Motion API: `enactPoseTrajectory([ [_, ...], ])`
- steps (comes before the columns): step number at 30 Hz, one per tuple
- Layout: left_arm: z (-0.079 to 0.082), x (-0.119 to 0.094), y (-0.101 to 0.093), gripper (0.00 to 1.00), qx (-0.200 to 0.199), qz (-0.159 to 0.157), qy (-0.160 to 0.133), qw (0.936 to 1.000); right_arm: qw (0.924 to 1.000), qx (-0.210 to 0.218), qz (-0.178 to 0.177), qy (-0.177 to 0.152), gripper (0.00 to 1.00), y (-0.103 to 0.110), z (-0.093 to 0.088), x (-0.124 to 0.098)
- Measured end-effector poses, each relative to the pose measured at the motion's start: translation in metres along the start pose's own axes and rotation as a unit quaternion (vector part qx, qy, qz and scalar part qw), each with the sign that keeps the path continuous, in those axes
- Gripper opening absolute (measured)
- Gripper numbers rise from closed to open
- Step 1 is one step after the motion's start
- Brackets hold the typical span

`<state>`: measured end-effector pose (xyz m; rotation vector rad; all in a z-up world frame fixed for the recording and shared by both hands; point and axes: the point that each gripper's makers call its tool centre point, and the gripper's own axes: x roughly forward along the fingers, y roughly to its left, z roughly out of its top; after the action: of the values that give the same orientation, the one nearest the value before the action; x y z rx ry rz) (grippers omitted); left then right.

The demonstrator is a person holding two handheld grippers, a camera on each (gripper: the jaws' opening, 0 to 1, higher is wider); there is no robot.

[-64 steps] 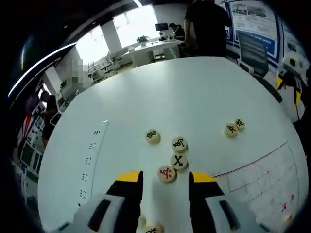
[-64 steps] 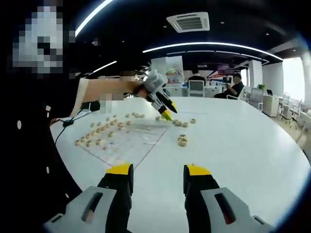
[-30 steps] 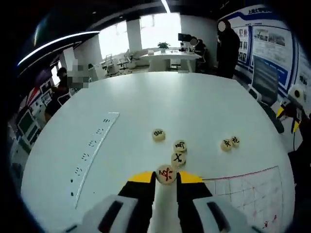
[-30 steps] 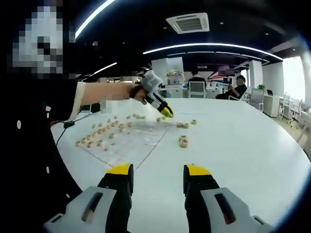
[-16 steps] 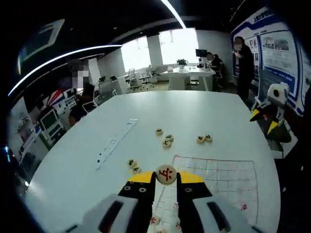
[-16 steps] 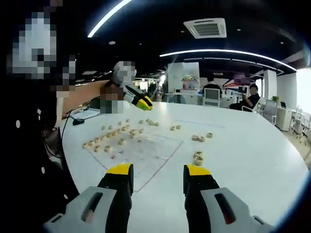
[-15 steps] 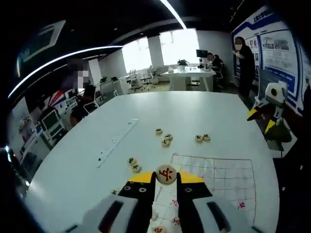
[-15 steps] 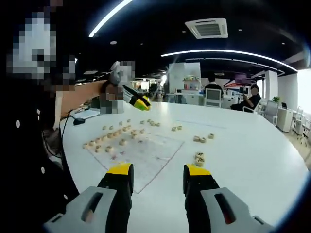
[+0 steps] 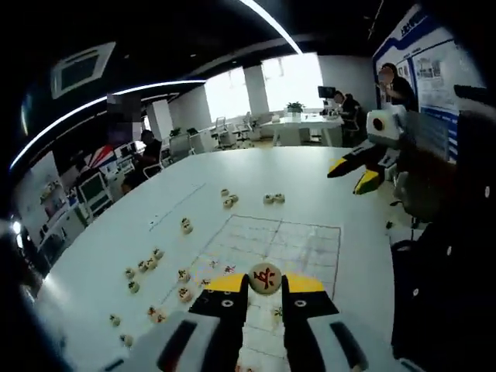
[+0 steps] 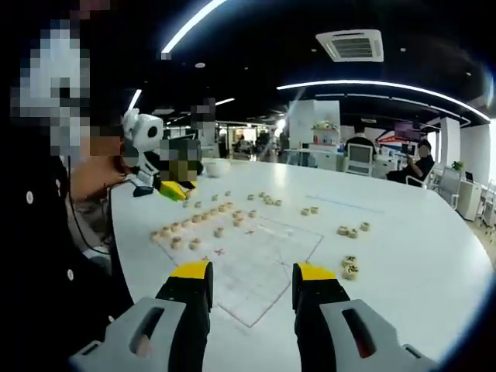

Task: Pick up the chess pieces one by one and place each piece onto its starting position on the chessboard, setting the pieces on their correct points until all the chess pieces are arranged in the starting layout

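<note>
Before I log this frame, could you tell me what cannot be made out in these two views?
- Characters on the loose pieces in the left gripper view: too small and blurred.
- Chessboard points near the left gripper: hidden behind it and the held piece.
- Left gripper in the right gripper view: open or shut cannot be told, too small.
- Chessboard near corner, right gripper view: hidden behind the right gripper.

A white table point(image 9: 256, 167) carries a power strip point(image 9: 177, 208) at its left; far desks point(image 9: 298, 128) stand beyond. A ceiling air vent point(image 10: 353, 45) hangs overhead.
</note>
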<state>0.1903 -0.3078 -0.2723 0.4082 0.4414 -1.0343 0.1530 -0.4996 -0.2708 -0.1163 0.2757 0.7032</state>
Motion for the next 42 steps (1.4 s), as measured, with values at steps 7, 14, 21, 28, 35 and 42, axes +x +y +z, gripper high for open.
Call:
enactPoseTrajectory([
  [7, -0.039, 0.011, -0.036, 0.2, 0.001, -0.009, 0.03, 0.9995, 1.0, -0.003, 0.0, 0.004, 0.41, 0.006, -0.001, -0.005],
  [14, -0.064, 0.02, -0.044, 0.2, 0.001, -0.01, 0.066, 0.9977, 1.0, -0.003, 0.001, 0.002, 0.4, 0.008, -0.002, -0.008],
  [21, -0.077, 0.03, -0.055, 0.2, -0.008, -0.023, 0.089, 0.9957, 1.0, 0.001, -0.005, 0.003, 0.41, 0.005, -0.005, -0.011],
  [28, -0.082, 0.033, -0.057, 0.2, -0.005, -0.024, 0.098, 0.9949, 0.9999, 0.002, -0.008, 0.006, 0.41, 0.003, -0.007, -0.012],
  [35, -0.082, 0.032, -0.058, 0.21, -0.007, -0.022, 0.102, 0.9945, 0.9999, 0.002, -0.009, 0.006, 0.41, 0.001, -0.007, -0.011],
  [42, -0.067, 0.017, -0.05, 0.37, -0.014, -0.004, 0.063, 0.9979, 0.9999, 0.002, -0.009, 0.011, 0.41, 0.0, -0.007, -0.01],
])
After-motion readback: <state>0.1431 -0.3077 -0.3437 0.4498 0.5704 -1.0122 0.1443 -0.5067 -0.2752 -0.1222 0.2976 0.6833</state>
